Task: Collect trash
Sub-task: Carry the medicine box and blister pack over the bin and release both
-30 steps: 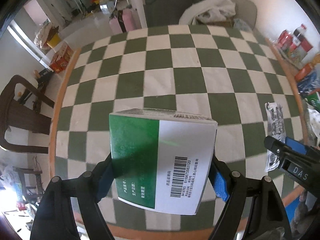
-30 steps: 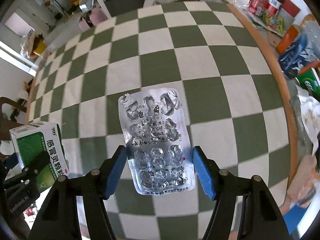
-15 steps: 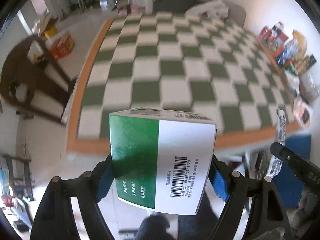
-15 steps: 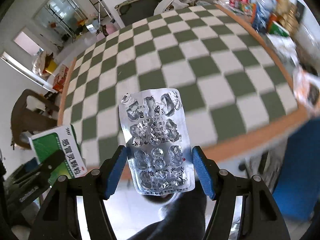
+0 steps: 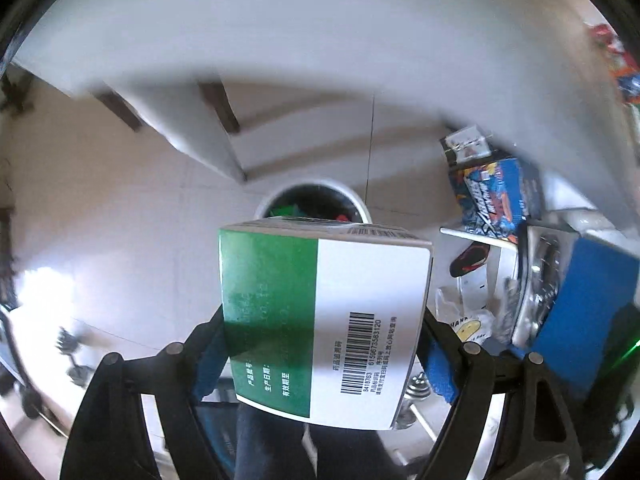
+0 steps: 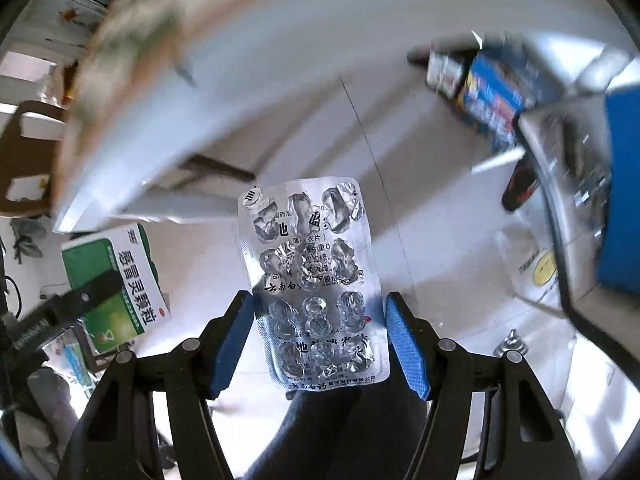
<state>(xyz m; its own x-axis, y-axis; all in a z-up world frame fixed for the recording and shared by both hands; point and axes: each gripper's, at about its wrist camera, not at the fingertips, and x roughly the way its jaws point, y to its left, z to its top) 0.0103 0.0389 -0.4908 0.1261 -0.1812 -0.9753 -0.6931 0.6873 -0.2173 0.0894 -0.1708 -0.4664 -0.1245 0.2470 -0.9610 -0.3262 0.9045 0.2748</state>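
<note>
My left gripper [image 5: 320,356] is shut on a green and white medicine box [image 5: 324,320] with a barcode. It holds the box above the floor, in front of a round white trash bin [image 5: 312,208] with dark contents. My right gripper [image 6: 320,344] is shut on a silver blister pack [image 6: 316,284] with its pill pockets pushed out. The medicine box [image 6: 116,280] and the left gripper's finger [image 6: 80,304] also show at the left of the right wrist view. The bin is not seen in the right wrist view.
The underside and legs of the table [image 5: 224,112] stand above and behind the bin. A blue printed carton [image 5: 496,196] and a blue panel [image 5: 592,312] are at the right. The person's dark trousers [image 6: 340,432] show below the grippers. The floor is pale tile.
Both grippers have swung down from the checkered tabletop, past its edge, to face the floor. Each keeps its hold. The trash bin has come into the left wrist view.
</note>
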